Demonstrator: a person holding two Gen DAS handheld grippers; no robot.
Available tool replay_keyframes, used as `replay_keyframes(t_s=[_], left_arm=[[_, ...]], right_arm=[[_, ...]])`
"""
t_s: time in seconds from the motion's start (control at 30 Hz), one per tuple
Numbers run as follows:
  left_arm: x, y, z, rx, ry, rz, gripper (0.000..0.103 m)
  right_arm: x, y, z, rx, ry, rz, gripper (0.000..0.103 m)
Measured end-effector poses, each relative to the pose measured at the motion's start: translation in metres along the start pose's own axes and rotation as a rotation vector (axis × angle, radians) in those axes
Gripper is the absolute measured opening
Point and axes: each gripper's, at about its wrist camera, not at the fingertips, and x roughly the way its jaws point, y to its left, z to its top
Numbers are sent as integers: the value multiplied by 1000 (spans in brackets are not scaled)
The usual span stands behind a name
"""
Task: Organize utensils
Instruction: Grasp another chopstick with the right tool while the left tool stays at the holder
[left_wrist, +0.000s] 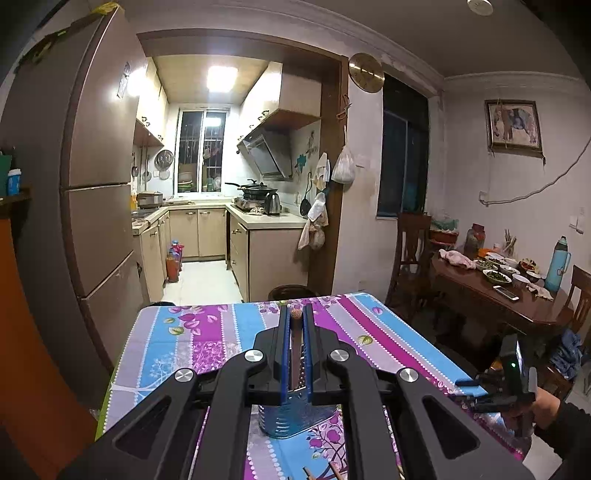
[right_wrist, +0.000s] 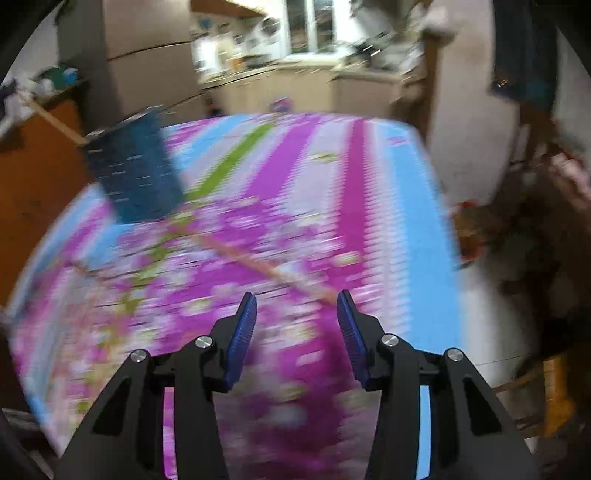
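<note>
chopstick (left_wrist: 295, 343) was clamped lengthwise between the fingers of the left gripper (left_wrist: 295, 314), its rounded tip showing just past them. below and behind the fingers stood the blue slotted holder (left_wrist: 291, 421) on the surface (left_wrist: 192, 332), which wore a striped floral cloth. the holder sat directly under the held stick.

step in hand, as judged: carrying one stick to the holder for dropping in. next move would call for tipping the stick upright over the holder mouth, then easing the grip so it slid down inside.

right gripper (right_wrist: 297, 306) hung above the surface with fingers spread wide, nothing between them. another chopstick (right_wrist: 258, 264) lay on the cloth just ahead of its fingers, running diagonally; likely the next pick. the holder (right_wrist: 133, 170) stood well to its left, with a pale stick poking out of its top.

hard to make out: right wrist view was heavily smeared by motion, so the lying stick's ends and exact count were unclear. in the left view, the holder's mouth was hidden behind the gripper body, and stick ends (left_wrist: 334, 470) at the bottom edge were cut off.
</note>
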Motion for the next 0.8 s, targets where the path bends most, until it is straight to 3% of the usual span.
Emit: replay_keyframes(t_s=[0.07,0.17,0.3,0.4,0.5,0.8], left_arm=[[2,1,-1,-4,5,4,8],[6,5,-9,-14,21,6,8],[1,9,-20,-7,17,8,8],[-1,10,-25,-5,12,-3,8],[-1,6,-29,-2,17,-19,8],[-1,-5,-44,25,44,-40,8]], right_arm=[[-5,40,-8,-107,-5,17,44],[-17,75,-30,-145,-3,31,37],[-55,118,-97,-185,-46,-78,27],[-73,134,-138,-136,-45,-157,24],[-80,137,-149,-29,-67,-133,23],[-95,164,-194,26,-118,-147,23]])
